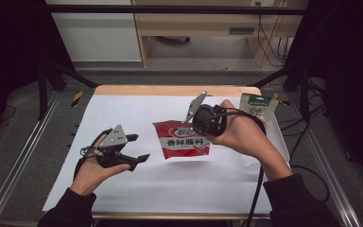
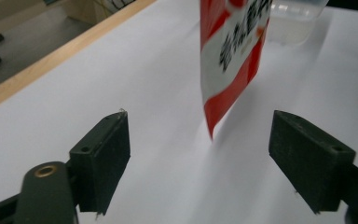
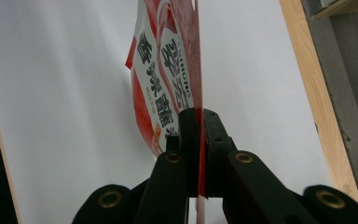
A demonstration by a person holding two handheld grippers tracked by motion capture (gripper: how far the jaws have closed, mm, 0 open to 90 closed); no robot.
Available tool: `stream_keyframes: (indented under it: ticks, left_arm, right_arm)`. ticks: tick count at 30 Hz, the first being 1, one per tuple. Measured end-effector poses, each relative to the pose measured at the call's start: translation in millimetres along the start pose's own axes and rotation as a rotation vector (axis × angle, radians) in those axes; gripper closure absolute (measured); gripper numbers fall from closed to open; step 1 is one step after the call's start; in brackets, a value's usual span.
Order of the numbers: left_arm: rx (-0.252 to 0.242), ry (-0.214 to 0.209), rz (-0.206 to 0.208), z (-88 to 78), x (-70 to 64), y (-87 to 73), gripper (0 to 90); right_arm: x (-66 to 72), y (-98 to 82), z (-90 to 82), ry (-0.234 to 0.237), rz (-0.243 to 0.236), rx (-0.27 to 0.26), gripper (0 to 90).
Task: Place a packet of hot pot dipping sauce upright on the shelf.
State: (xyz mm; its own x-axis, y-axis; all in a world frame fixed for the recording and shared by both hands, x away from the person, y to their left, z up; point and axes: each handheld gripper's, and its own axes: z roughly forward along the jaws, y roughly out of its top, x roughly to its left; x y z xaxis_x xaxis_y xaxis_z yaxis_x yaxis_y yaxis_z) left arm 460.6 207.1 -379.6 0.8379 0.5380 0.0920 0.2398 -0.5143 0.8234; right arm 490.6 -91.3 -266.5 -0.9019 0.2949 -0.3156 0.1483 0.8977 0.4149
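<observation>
While the right gripper (image 1: 199, 124) pinches the red pouch (image 1: 185, 141) by its edge, holding it upright, the left gripper (image 1: 137, 148) waits beside it, jaws wide, empty.

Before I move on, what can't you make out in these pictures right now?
- Red packet: in the left gripper view its print is blurred and the top edge crops it.
- Its pinched edge: hidden between the right gripper's shut jaws.
- Green packet: print too small in the high view.
- Clear container: cropped by the top edge.
</observation>
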Motion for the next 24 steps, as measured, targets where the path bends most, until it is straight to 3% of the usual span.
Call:
stream_keyframes:
  ticks: [1,7,12,13,17,24]
  left_arm:
    - [0.018,0.014,-0.008,3.6,0.7,-9.4,17.4]
    - [0.045,0.045,-0.038,8.4,6.6,-27.7,13.2]
    - [0.008,0.047,-0.085,6.5,12.3,-45.2,9.6]
    - [0.008,0.066,-0.094,7.2,13.3,-52.6,8.6]
    - [0.013,0.084,-0.104,8.7,15.4,-62.0,8.2]
    - [-0.002,0.143,-0.158,6.3,24.3,-73.7,7.7]
  right_arm:
    - [-2.5,-2.2,-4.1,-0.010,0.012,-0.006,89.6]
    - [-9.0,-6.7,-14.0,-0.019,0.043,-0.015,89.6]
    - [-16.1,-10.9,-28.1,-0.048,0.072,-0.027,89.6]
    - [-18.8,-12.9,-34.9,-0.060,0.087,-0.033,89.6]
    - [-22.7,-16.9,-44.5,-0.077,0.117,-0.034,89.6]
    - [-32.6,-29.3,-67.1,-0.107,0.174,-0.039,89.6]
